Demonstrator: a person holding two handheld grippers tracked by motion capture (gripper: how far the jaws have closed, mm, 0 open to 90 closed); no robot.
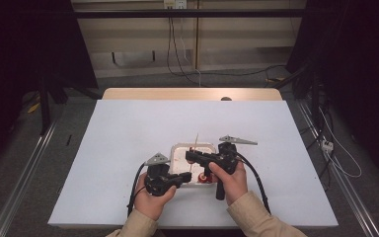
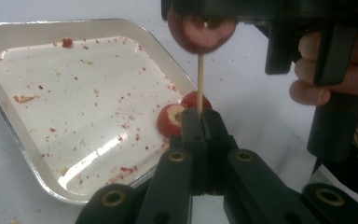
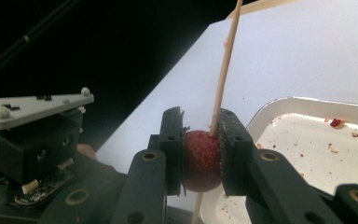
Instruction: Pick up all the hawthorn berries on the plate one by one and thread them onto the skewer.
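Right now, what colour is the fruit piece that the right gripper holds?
Dark red; the fruit piece shows best in the right gripper view, on the skewer.

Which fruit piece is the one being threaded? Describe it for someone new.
Start at the metal tray on the white table. Over its near right corner, the right tool clamps a red fruit piece. Unlike the two loose pieces in the tray, the skewer pierces it.

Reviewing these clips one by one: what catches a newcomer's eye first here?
A thin wooden skewer stands upright, clamped at its base by the left gripper and running through a red fruit piece squeezed in the right gripper. Beside them sits a metal tray speckled with red crumbs, with two more fruit pieces.
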